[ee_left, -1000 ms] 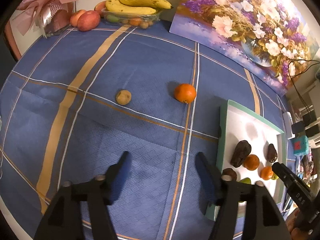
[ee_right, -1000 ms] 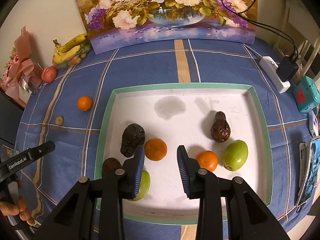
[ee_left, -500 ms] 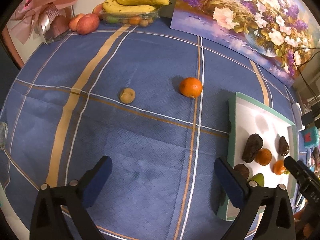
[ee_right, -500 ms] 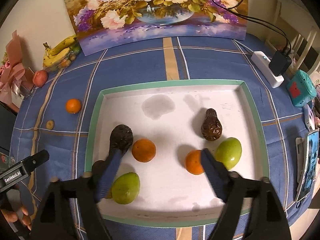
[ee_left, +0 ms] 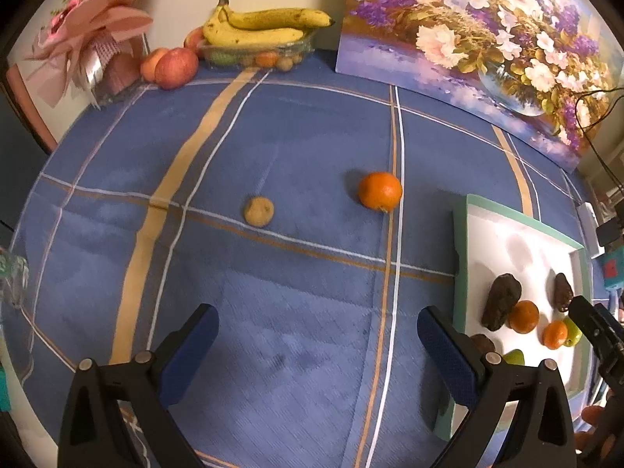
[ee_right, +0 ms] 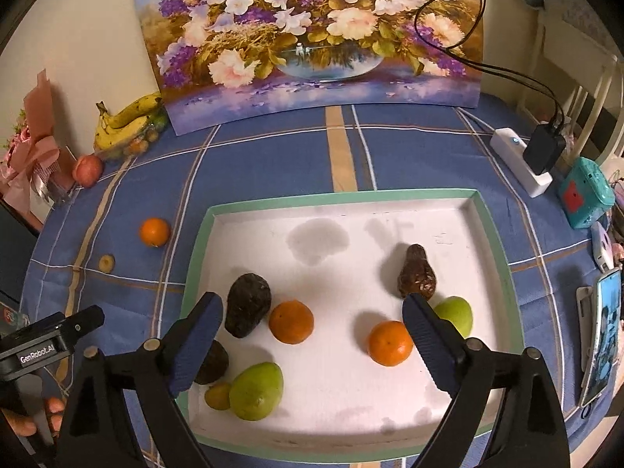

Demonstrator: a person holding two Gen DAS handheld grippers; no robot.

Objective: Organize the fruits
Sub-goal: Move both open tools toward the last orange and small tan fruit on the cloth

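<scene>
The right gripper (ee_right: 312,323) hangs over the white tray (ee_right: 503,257), jaws spread wide with nothing gripped, above 2 oranges inside (avocados and green fruit alongside). The left gripper (ee_left: 318,335) is equally released above bare tablecloth (ee_left: 312,124); beyond it lie a small brown fruit (ee_left: 258,211) and a loose orange (ee_left: 380,191).

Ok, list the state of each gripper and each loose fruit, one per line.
Left gripper: open, nothing between its fingers.
Right gripper: open, held over the tray, gripping nothing.
Tray: on the tablecloth, holding fruit.
Orange: loose on the tablecloth, outside the tray.
Small brown fruit: loose on the tablecloth, outside the tray.
Two oranges: resting in the tray.
Bananas: on a fruit container by the wall.
</scene>
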